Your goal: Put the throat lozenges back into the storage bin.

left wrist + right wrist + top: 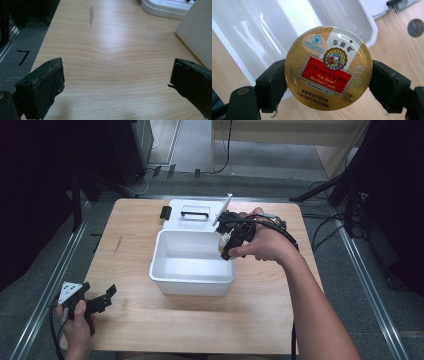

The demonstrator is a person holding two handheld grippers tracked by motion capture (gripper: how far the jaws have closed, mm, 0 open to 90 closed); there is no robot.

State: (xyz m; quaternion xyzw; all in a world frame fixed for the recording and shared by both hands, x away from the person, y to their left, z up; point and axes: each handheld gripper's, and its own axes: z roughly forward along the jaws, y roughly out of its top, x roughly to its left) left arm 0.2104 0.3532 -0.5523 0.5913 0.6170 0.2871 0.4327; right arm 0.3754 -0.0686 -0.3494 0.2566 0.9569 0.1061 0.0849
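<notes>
A wooden table (150,325) carried an open white plastic box (192,279) with its lid (192,213) lying flat just behind it. The person's right hand (265,244) held the right claw (225,241) at the box's right rim, and that claw was clamped on a round gold candy tin (328,68), one jaw on each side of its edge, printed face toward the claw's camera. In the right claw's view the tin hung over the box's rim, with the empty white hollow just beyond it, so the box's inside lay directly ahead of and below the tin; a likely next move was to set it inside. The left claw (97,301), jaws spread wide and holding nothing, rested at the table's near left corner, well apart from the box.
</notes>
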